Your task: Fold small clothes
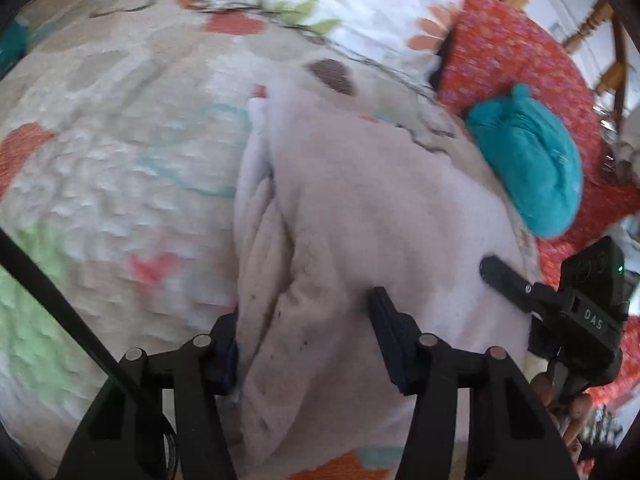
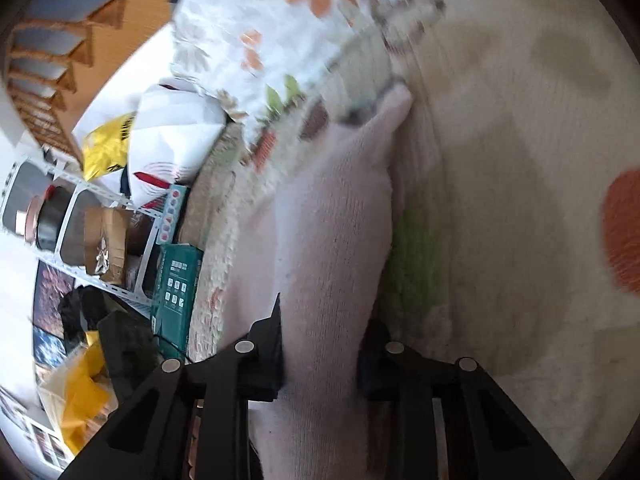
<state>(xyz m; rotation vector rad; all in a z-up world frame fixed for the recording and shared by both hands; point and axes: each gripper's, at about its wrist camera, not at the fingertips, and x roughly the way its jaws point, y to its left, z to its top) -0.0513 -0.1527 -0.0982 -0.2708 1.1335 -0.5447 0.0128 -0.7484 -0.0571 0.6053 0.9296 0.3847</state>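
Between my left gripper's [image 1: 304, 340] spread fingers lies the pale garment [image 1: 360, 216], half folded on the quilt [image 1: 100, 168], my right gripper [image 2: 320, 360] pinching its white edge; beyond, teal bundle [image 1: 532, 168] looks finished.

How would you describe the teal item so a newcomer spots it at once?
Start from the floral quilt covering the bed, then look to the red patterned cushion at its far right edge. The teal bundle lies against it, beside the white garment: the only solid blue-green lump.
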